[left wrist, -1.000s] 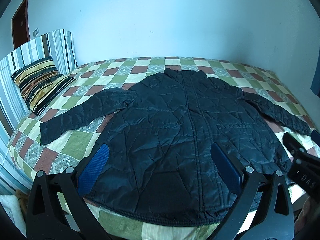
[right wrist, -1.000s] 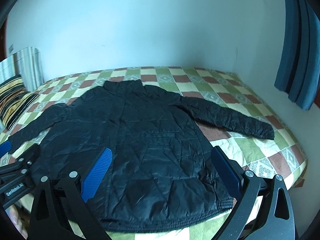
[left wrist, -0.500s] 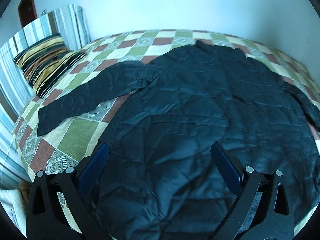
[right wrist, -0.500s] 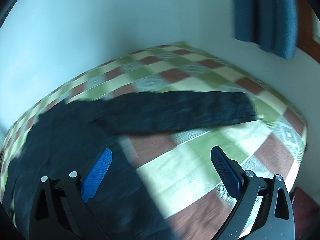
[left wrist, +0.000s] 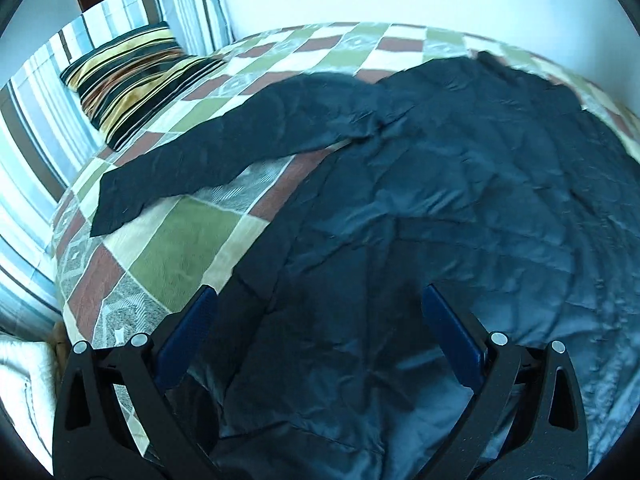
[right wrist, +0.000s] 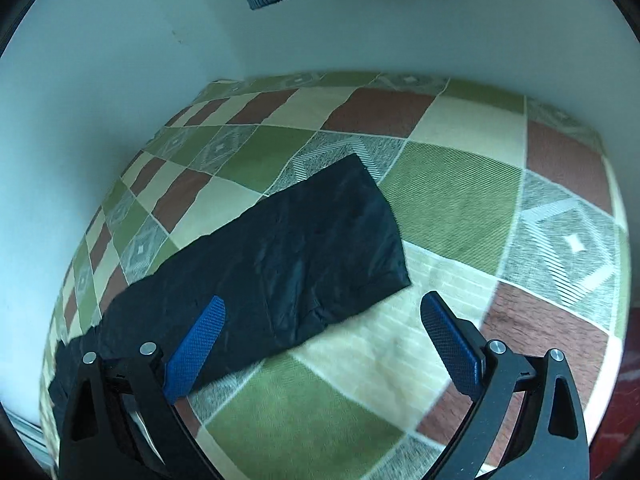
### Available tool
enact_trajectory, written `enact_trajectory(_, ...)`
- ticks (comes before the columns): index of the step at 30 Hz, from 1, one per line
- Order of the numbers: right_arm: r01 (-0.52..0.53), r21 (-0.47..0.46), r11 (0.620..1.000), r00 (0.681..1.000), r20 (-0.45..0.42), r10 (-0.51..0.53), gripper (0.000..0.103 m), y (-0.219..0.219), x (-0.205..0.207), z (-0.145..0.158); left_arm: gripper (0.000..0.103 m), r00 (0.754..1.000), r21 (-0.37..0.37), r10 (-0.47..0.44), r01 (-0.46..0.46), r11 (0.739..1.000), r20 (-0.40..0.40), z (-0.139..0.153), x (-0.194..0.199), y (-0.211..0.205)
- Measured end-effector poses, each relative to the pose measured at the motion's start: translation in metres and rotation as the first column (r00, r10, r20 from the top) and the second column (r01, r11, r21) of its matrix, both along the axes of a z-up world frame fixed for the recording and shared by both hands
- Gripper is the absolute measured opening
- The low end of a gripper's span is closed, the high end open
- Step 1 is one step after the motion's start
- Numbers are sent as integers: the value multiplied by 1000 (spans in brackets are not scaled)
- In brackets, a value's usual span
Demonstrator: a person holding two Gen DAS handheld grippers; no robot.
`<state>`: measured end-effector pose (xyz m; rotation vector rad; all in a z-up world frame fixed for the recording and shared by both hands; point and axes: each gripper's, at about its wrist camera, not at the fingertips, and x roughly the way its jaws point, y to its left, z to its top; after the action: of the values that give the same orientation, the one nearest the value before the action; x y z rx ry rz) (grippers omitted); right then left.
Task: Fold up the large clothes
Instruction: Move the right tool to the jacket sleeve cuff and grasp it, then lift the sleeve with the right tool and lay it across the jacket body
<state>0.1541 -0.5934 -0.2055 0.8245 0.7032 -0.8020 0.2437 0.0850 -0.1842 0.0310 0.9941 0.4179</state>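
1. The bed (left wrist: 188, 264) wears a checked quilt of green, brick-red, cream and grey patterned squares; its far edges are cut off by the fisheye rim.
2. The dark jacket (left wrist: 460, 216), crinkled and slightly glossy, lies flat on the bed; its hem runs out of view below the left tool (left wrist: 318, 314).
3. One sleeve (right wrist: 304, 256), a long flat strip, lies on the quilt, its cuff just ahead of the right tool (right wrist: 322, 318).
4. A striped pillow (left wrist: 132, 76) leans at the head.
5. Both tools have their blue textured pads spread wide, holding nothing.
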Motion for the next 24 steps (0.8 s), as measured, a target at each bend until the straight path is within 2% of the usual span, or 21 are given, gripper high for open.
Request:
enact_trajectory(2,12,7,1000,1000,10,-12,94,-5,7,-5,101,1000,17,18,-18,1000,-11,-4,1,3)
enact_trajectory(4,31,41,999,999,12,-31,80,-14,12,-15,101,999,25,32,-32,999,-19,-9,2,6)
enact_trajectory(6,49,91,995,999,16,-51,72,-21,14,-26,101,999,31,40,-39,999,-22,-12,2,9)
enact_trajectory(9,87,78,993,995,43,-91,72,-25,16,-30,101,998,38,58,-57,998,-27,-17,2,13)
enact_trajectory(11,102,55,993,993,52,-104,66,-26,17,-30,101,997,40,67,-65,997,-32,-20,2,16)
enact_trajectory(16,100,40,994,991,85,-103,17,-30,17,-26,101,997,38,72,-71,997,-26,-26,2,18)
enact_trajectory(19,87,-5,996,989,119,-85,13,-24,17,-8,101,998,61,67,-65,996,-16,-29,1,14)
enact_trajectory(24,-13,-194,981,990,137,40,12,17,37,47,101,998,65,68,-68,996,4,-31,-1,13)
